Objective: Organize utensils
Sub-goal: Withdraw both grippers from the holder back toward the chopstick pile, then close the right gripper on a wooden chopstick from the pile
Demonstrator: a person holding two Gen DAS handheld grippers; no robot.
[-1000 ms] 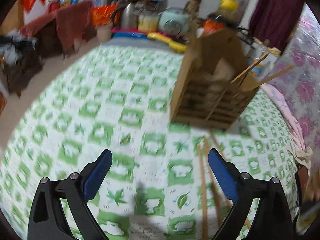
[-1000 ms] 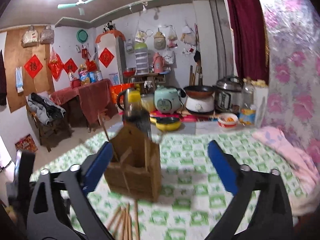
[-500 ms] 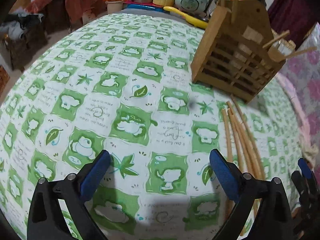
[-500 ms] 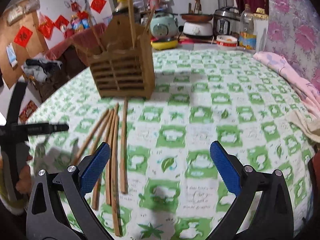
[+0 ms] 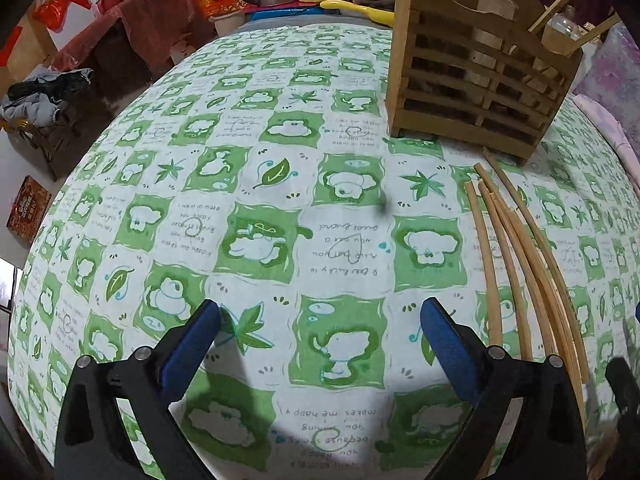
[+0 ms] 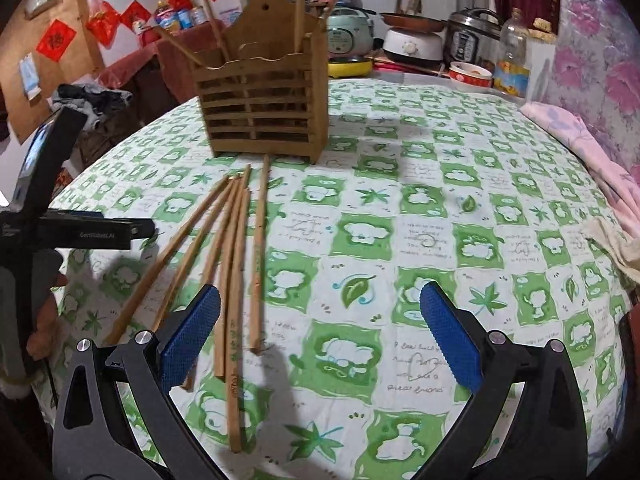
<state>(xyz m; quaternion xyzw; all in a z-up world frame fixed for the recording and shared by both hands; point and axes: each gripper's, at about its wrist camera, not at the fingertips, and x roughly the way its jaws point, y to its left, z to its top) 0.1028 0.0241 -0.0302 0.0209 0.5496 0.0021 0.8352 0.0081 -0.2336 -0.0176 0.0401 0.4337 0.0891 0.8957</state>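
Observation:
Several wooden chopsticks (image 6: 236, 256) lie fanned out on the green-and-white tablecloth (image 6: 440, 208), in front of a slatted wooden utensil holder (image 6: 264, 108) that has a few chopsticks standing in it. My right gripper (image 6: 320, 320) hovers low over the cloth, open and empty, its left finger just right of the near chopstick ends. In the left wrist view the same chopsticks (image 5: 516, 248) lie to the right and the holder (image 5: 480, 80) stands at the far right. My left gripper (image 5: 320, 332) is open with nothing between its fingers.
The other gripper's body (image 6: 48, 232) and a hand (image 6: 44, 320) show at the left edge of the right wrist view. Pots, a rice cooker (image 6: 350, 32), a bowl (image 6: 470, 74) and a bottle (image 6: 512, 56) crowd the far side. A pink cloth (image 6: 592, 148) lies at the right.
Both grippers have tipped down and come closer to the table. The chopsticks and holder now appear larger and nearer; both grippers stayed open.

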